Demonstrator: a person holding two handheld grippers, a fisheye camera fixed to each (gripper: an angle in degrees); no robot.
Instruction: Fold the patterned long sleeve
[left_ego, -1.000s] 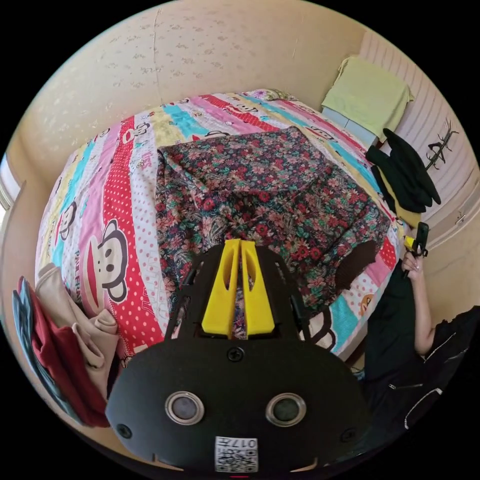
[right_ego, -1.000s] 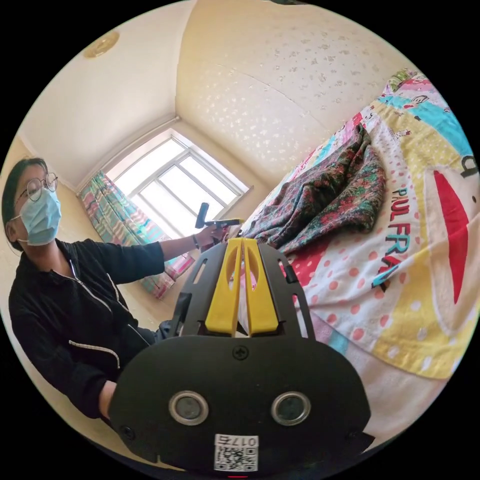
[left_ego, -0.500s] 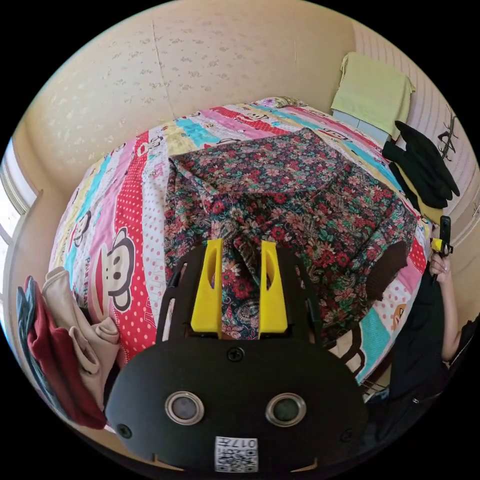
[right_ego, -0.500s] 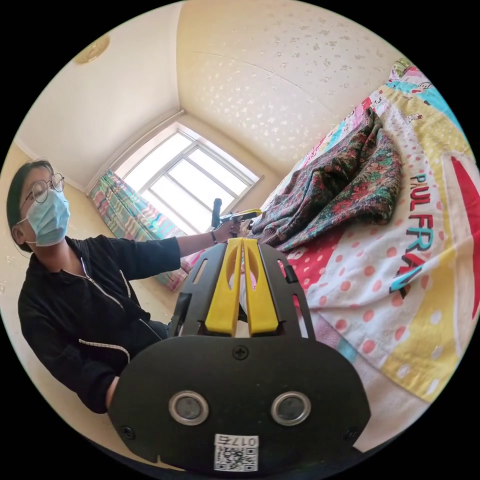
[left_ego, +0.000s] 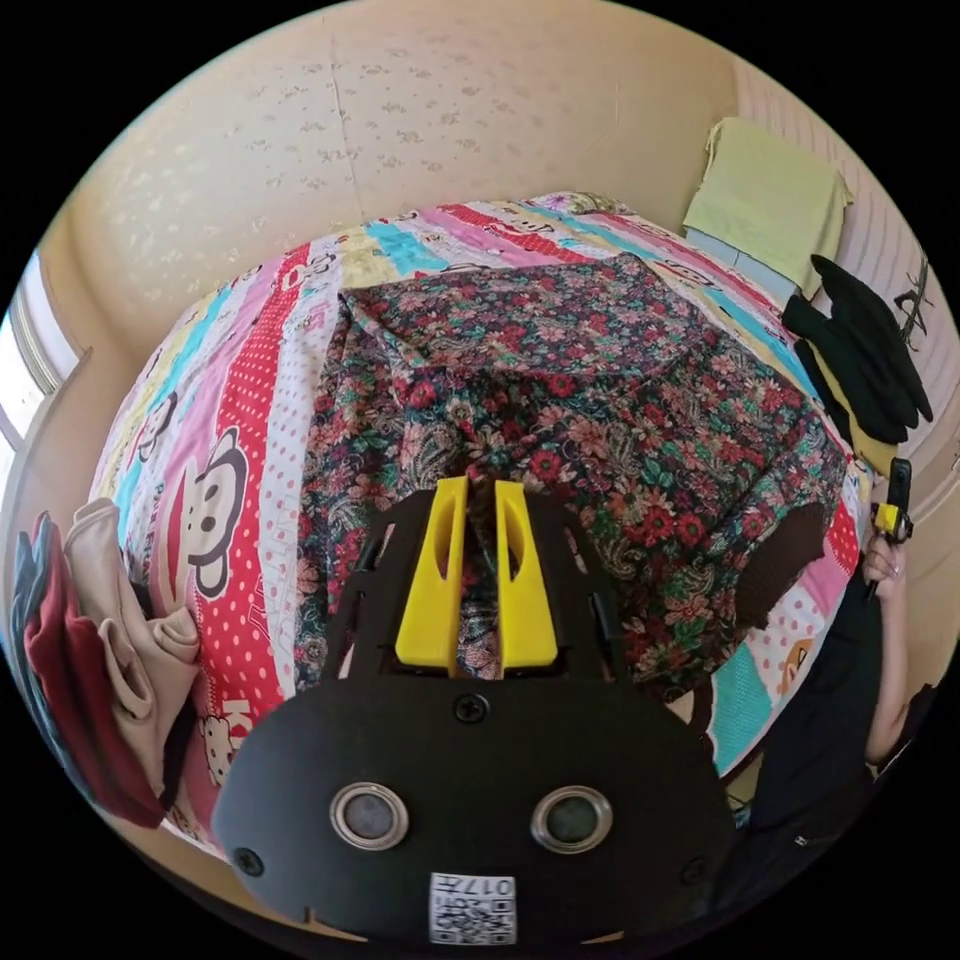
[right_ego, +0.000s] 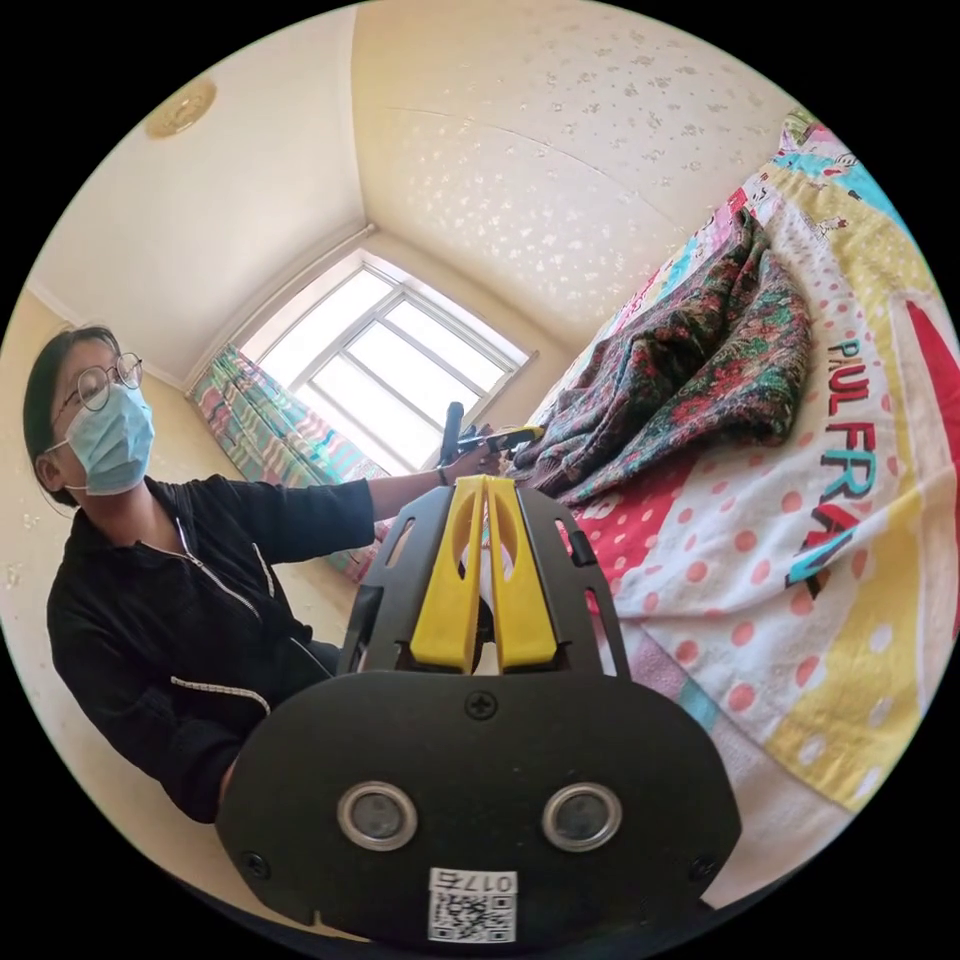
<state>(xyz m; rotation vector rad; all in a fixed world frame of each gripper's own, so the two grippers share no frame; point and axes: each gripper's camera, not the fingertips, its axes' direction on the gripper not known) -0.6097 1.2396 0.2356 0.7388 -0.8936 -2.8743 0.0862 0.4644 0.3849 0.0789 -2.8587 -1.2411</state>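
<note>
The patterned long sleeve (left_ego: 600, 400), dark with red and green flowers, lies spread on the bed, one brown cuff (left_ego: 790, 540) near the right edge. My left gripper (left_ego: 480, 485) sits low over its near part, its yellow jaws closed on a raised fold of the fabric. In the right gripper view the garment (right_ego: 700, 370) lies bunched, and a hand holds the left gripper (right_ego: 500, 438) at its near end. My right gripper (right_ego: 486, 482) is shut on nothing, in the air beside the bed. It also appears in a hand at the bed's edge (left_ego: 893, 510).
The bed has a striped cartoon-monkey cover (left_ego: 230, 400). Folded red and beige clothes (left_ego: 100, 640) are stacked at its left corner. A green cloth (left_ego: 770, 195) and black garments (left_ego: 860, 340) lie by the far right wall. A person in a black jacket (right_ego: 170, 560) sits before a window (right_ego: 380, 370).
The left jaws, shut on the fabric a second ago, opened wide and have closed again on a thicker fold. The right gripper stayed shut, drifting only slightly.
</note>
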